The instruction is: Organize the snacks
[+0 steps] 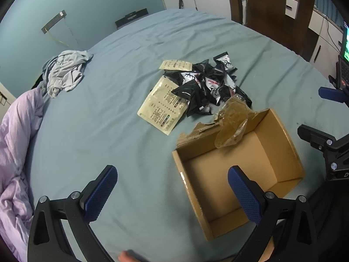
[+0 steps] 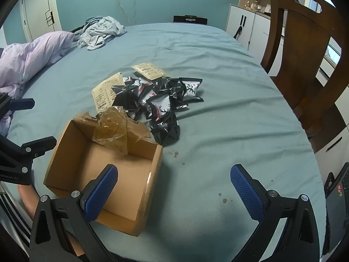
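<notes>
A: Looking across a bed [image 1: 130, 152] under a smooth teal sheet, what is hard to read?

B: The print on two flat beige sachets [image 1: 162, 106] is too small to make out, and black-and-white snack packets [image 2: 161, 107] heaped over them hide their edges. A crinkled clear wrapper [image 1: 232, 123] covers part of the torn far flap of the cardboard box [image 2: 63, 152].

A: Where are the snacks?

B: Piled on the sheet just beyond the open, empty box.

A: And the tools?

B: The left gripper [image 1: 172, 193] and right gripper [image 2: 174, 192] each hold their blue ridged fingers [image 2: 101, 193] wide apart, gripping nothing. A crumpled grey garment [image 2: 100, 32] and a lilac quilt [image 1: 15, 152], cut off at the frame edge, lie at the far side.
</notes>
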The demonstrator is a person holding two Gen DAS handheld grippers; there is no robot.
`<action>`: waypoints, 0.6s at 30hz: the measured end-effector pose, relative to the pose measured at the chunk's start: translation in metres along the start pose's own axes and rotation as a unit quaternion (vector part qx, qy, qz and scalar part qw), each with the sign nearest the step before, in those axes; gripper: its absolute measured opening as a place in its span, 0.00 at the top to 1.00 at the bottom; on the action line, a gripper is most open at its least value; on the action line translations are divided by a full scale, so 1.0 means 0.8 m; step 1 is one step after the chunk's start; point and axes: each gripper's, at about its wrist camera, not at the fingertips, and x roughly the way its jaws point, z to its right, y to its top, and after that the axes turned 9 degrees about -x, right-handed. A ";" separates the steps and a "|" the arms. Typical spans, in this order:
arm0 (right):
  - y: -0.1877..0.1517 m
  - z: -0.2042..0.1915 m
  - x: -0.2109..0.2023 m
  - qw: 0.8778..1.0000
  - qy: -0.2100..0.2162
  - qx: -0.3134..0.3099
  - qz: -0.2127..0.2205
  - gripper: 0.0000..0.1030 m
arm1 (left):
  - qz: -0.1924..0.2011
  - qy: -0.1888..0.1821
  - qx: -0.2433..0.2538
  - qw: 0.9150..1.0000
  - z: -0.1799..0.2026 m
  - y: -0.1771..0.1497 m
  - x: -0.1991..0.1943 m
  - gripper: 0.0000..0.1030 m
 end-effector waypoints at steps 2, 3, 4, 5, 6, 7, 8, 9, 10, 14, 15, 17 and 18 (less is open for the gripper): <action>0.000 -0.002 0.001 1.000 -0.001 -0.004 -0.001 0.00 | -0.005 -0.008 -0.001 1.000 0.000 0.001 -0.001 0.00; 0.001 -0.002 0.002 1.000 -0.001 -0.005 -0.004 0.00 | -0.006 -0.012 -0.002 1.000 0.001 0.000 -0.001 0.00; 0.001 -0.003 0.004 1.000 -0.001 -0.006 -0.008 0.00 | -0.007 -0.017 -0.003 1.000 0.001 0.000 -0.001 0.00; 0.001 -0.003 0.005 1.000 -0.001 -0.007 -0.011 0.00 | -0.010 -0.020 -0.003 1.000 0.002 0.000 -0.001 0.00; 0.001 -0.004 0.006 1.000 -0.001 -0.008 -0.014 0.00 | -0.010 -0.020 -0.003 1.000 0.003 0.000 0.000 0.00; 0.000 -0.005 0.006 1.000 -0.001 -0.009 -0.017 0.00 | -0.011 -0.020 -0.002 1.000 0.004 0.000 0.001 0.00; 0.000 -0.005 0.006 1.000 0.000 -0.011 -0.018 0.00 | -0.012 -0.021 -0.002 1.000 0.005 0.000 0.001 0.00; 0.002 -0.004 0.006 1.000 0.000 -0.011 -0.019 0.00 | -0.013 -0.021 -0.001 1.000 0.006 0.000 0.001 0.00; 0.003 -0.005 0.006 1.000 0.000 -0.012 -0.019 0.00 | -0.014 -0.021 0.000 1.000 0.006 -0.001 0.001 0.00; 0.003 -0.006 0.006 1.000 0.000 -0.014 -0.021 0.00 | -0.014 -0.018 0.003 1.000 0.007 -0.003 0.002 0.00; 0.003 -0.006 0.006 1.000 -0.001 -0.015 -0.021 0.00 | -0.015 -0.019 0.003 1.000 0.007 -0.004 0.002 0.00; 0.003 -0.007 0.005 1.000 -0.001 -0.016 -0.021 0.00 | -0.016 -0.019 0.002 1.000 0.007 -0.004 0.003 0.00; 0.003 -0.007 0.006 1.000 -0.001 -0.016 -0.021 0.00 | -0.017 -0.019 0.002 1.000 0.006 -0.003 0.003 0.00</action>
